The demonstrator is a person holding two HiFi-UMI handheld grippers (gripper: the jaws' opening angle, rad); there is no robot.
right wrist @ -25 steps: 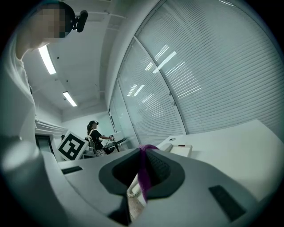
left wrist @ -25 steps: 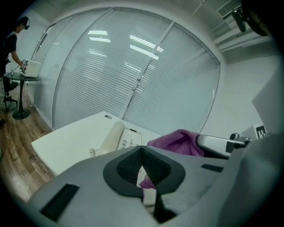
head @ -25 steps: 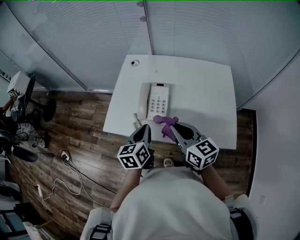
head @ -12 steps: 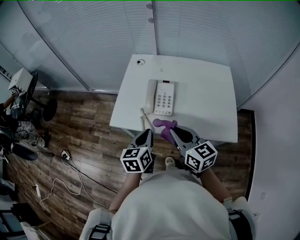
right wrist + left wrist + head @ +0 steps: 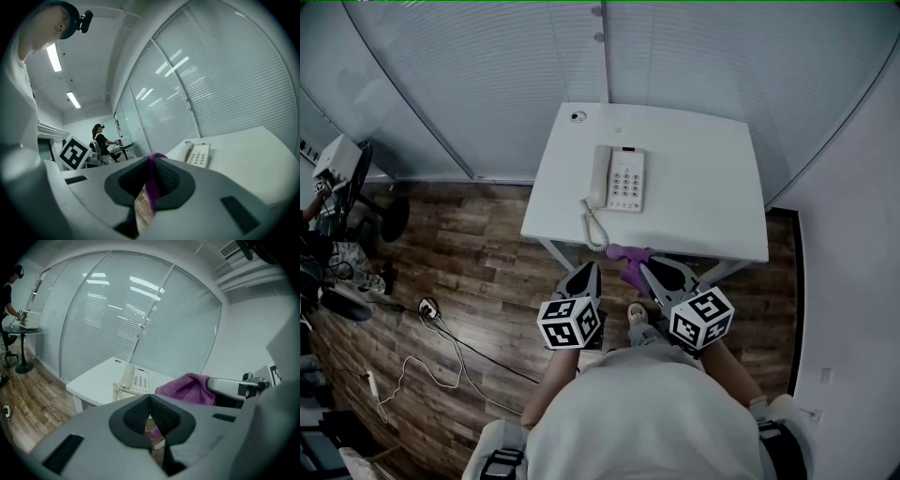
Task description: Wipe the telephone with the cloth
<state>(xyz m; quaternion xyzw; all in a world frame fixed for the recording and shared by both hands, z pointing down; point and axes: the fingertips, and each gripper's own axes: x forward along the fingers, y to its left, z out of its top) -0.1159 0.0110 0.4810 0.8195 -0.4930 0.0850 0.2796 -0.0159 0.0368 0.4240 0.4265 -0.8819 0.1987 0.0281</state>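
A white telephone (image 5: 619,178) lies on the white table (image 5: 703,187), its handset on the left and its coiled cord (image 5: 594,230) trailing toward the near edge. My right gripper (image 5: 645,265) is shut on a purple cloth (image 5: 629,257), which hangs just off the table's near edge. The left gripper (image 5: 592,269) is shut and holds nothing, beside the right one over the floor. In the left gripper view the telephone (image 5: 135,379) sits well ahead and the cloth (image 5: 187,389) bulges at the right. A thin purple cloth strip (image 5: 151,185) shows between the right gripper's pads, with the telephone (image 5: 197,154) far off.
Glass walls with blinds (image 5: 487,66) stand behind the table. A small round fitting (image 5: 575,116) sits at its far left corner. Cables and a socket (image 5: 429,312) lie on the wood floor at left. Another person (image 5: 100,137) works at a round table far off.
Both grippers have drawn back from the table toward the person's body. The cloth has come off the tabletop with the right gripper, and the telephone now lies farther away.
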